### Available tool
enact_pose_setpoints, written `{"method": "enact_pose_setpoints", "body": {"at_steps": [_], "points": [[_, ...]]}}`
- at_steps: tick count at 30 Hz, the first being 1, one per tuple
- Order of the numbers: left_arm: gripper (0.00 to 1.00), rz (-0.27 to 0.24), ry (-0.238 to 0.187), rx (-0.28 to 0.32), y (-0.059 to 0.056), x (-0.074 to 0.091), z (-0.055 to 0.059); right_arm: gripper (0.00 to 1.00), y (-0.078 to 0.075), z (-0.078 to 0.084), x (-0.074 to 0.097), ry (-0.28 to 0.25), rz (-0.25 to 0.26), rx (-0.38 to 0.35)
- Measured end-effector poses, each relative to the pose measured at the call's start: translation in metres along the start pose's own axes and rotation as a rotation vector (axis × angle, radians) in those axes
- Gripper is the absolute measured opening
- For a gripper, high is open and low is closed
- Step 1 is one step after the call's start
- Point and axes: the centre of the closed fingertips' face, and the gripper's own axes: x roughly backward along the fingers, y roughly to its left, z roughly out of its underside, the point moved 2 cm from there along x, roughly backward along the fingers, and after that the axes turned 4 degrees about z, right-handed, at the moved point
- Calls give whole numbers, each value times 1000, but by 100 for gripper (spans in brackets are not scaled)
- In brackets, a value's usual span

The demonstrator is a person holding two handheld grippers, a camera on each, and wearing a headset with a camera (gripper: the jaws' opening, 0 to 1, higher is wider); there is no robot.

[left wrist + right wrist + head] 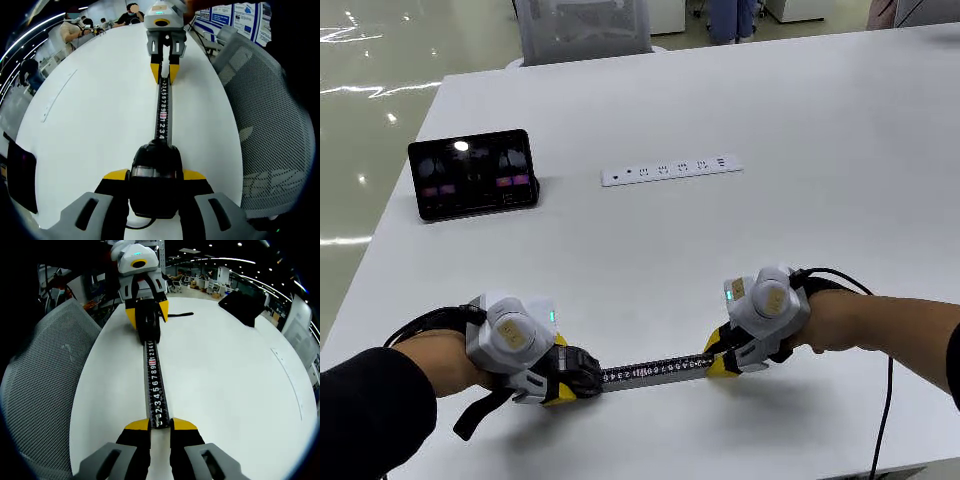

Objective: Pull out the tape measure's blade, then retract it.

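Anchoring the tape measure (156, 192) in the closed left claw (156, 175), low over the white table (650, 240); pinching the blade (155, 385) by its tip in the closed right claw (160, 424), set apart to hold it taut, seemingly ahead of retracting.

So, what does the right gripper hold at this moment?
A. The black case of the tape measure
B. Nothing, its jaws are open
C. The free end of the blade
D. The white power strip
C: in the right gripper view the right gripper is shut on the end of the blade, which is drawn out across the table, while the left gripper holds the case.
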Motion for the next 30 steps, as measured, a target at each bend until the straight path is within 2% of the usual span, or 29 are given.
{"method": "enact_pose_setpoints", "body": {"at_steps": [30], "points": [[32, 1, -5, 2, 2, 3, -2, 10, -5, 10, 10, 13, -6, 6]]}}
